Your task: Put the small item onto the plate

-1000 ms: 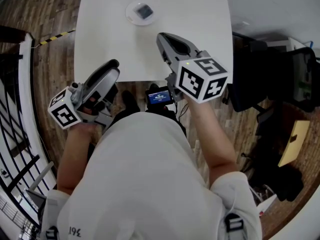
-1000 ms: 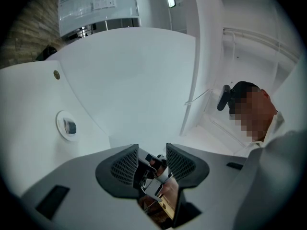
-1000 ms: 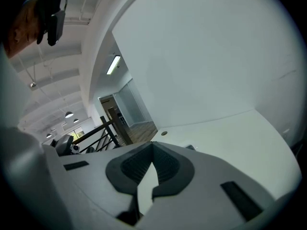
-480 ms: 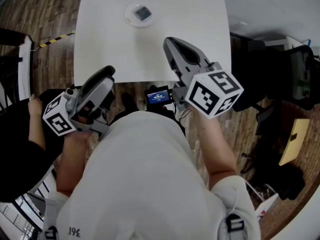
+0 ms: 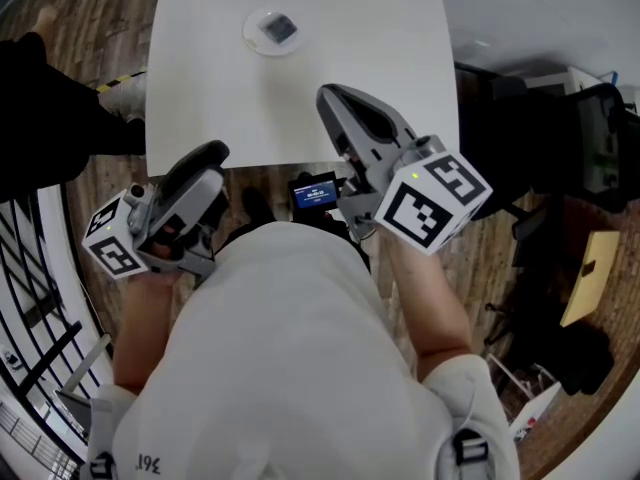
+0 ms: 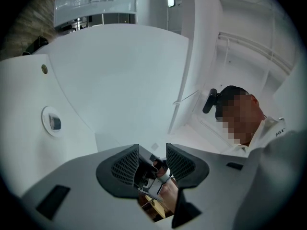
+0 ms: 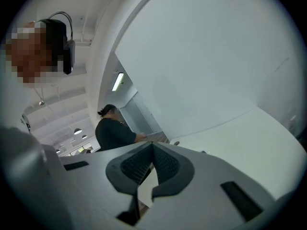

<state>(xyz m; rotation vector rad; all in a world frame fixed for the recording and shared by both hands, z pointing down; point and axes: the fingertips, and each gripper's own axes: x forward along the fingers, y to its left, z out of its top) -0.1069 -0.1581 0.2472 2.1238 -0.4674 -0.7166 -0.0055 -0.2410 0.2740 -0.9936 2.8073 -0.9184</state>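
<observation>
**Head view with both gripper views.** The small dark item point(image 5: 279, 30) lies on the white plate point(image 5: 250, 30). The plate stands on the white worktop point(image 5: 350, 38), well ahead of both pairs of jaws.

The left gripper point(image 5: 214, 154) has its jaws spread, with nothing between the pads. In its own view the plate sits far forward and to the left of the jaws. The right gripper point(image 5: 332, 94) has its jaws pressed together on nothing, tips over the near part of the worktop. Neither gripper touches plate or item.

Judged from this layout, the placement is done and no step of the task appears to remain.

**Writing.**
- Each marker cube point(image 5: 430, 203) carries black-and-white square patterns only, no words.
- A small lit screen point(image 5: 318, 190) just behind the right jaws shows lines too small to read.
- Digits printed on the person's white top point(image 5: 300, 368) cannot be read with certainty.
- No brand shows on item or plate.
</observation>
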